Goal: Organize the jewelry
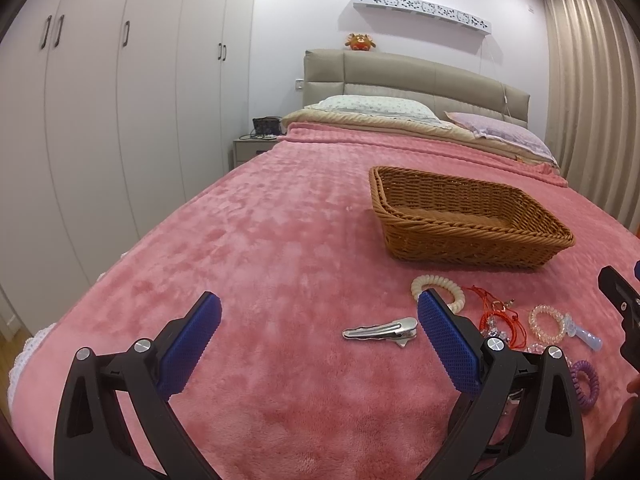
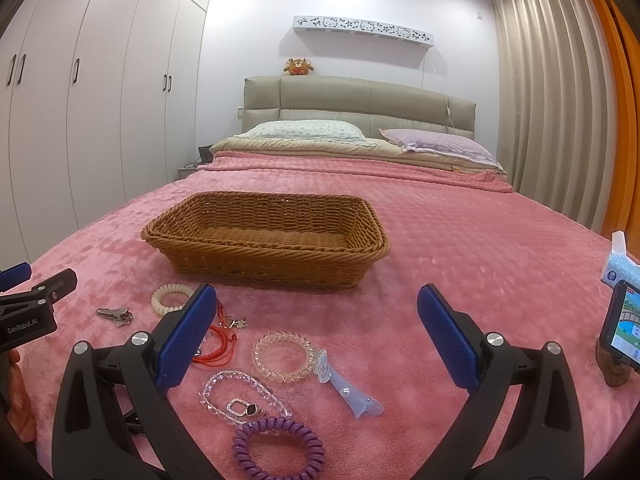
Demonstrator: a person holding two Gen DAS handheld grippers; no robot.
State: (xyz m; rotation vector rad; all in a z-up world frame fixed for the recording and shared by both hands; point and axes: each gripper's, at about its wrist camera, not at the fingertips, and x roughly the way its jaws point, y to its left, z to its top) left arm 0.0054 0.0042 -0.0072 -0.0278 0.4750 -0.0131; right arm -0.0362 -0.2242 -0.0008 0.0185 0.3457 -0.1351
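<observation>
So far nothing is sorted: the basket (image 2: 264, 240) on the bed (image 2: 460, 232) looks empty, as far as I can see into it. All the jewelry lies in front of the basket on the near side: the cream hair tie (image 2: 170, 299), silver clip (image 1: 382, 332), red cord (image 2: 220, 344), clear bracelet (image 2: 282, 356), blue clip (image 2: 348, 388), bead chain (image 2: 244, 394) and purple hair tie (image 2: 278, 450). My left gripper (image 1: 320, 316) and right gripper (image 2: 316, 308) both hover spread wide, holding nothing. Every piece is left to move.
</observation>
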